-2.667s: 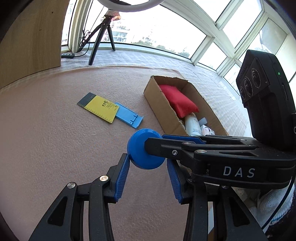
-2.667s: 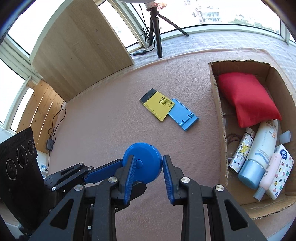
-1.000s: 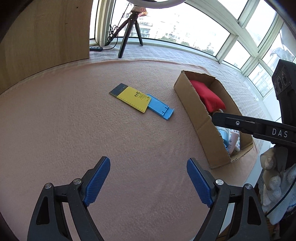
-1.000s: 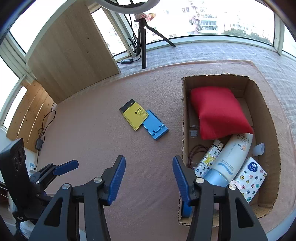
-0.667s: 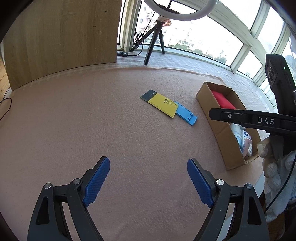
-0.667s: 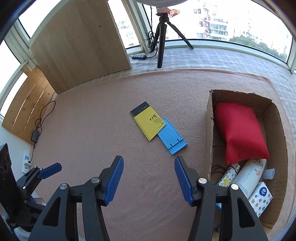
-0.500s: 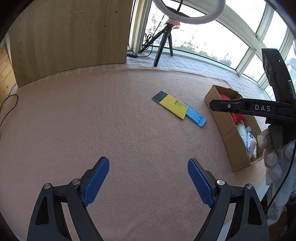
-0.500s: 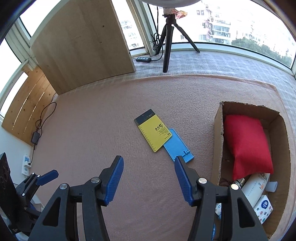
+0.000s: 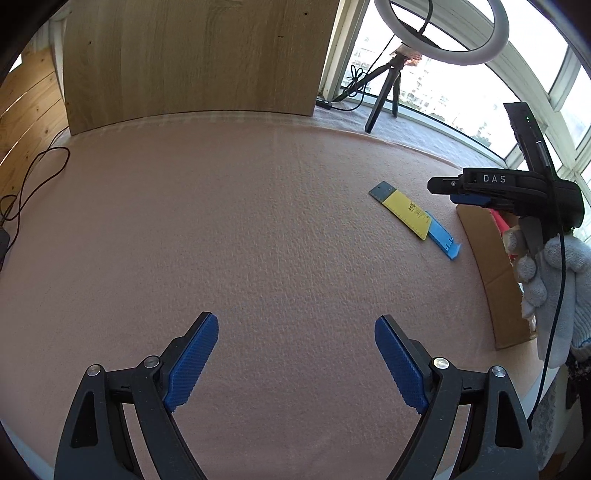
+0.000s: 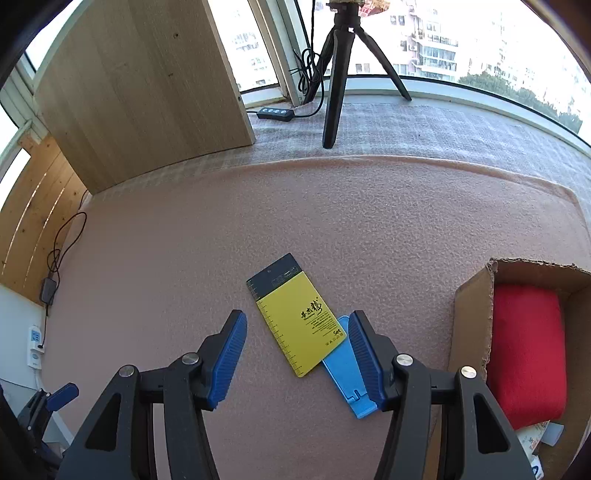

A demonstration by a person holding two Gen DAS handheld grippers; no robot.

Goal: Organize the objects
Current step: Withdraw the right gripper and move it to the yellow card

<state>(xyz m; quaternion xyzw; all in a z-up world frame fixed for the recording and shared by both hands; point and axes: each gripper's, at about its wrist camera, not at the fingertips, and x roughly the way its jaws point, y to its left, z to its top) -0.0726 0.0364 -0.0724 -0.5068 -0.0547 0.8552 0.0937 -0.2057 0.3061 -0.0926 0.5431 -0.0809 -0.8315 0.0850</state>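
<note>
A yellow and dark card [image 10: 295, 314] lies flat on the pink cloth, partly over a blue plastic stand [image 10: 349, 376]. Both show between the open fingers of my right gripper [image 10: 297, 354], which hovers above them. The left wrist view has the card [image 9: 404, 210] and the stand [image 9: 443, 240] far to the right, with my right gripper [image 9: 461, 192] held by a gloved hand [image 9: 550, 273] above the box. My left gripper [image 9: 295, 354] stands wide open over bare cloth, holding nothing. The cardboard box [image 10: 472, 317] at the right holds a red cushion [image 10: 528, 343].
A wooden panel [image 10: 140, 96] stands at the back left, and a black tripod [image 10: 340, 74] with a ring light [image 9: 439, 33] rises on the grey mat behind. Cables [image 9: 29, 173] trail at the left edge. Bottles and a packet [image 10: 535, 443] lie low in the box.
The blue round object that both grippers held 2.7 s ago is out of the grippers; both are open. Both grippers have pulled back and left; the right one now hovers over the card.
</note>
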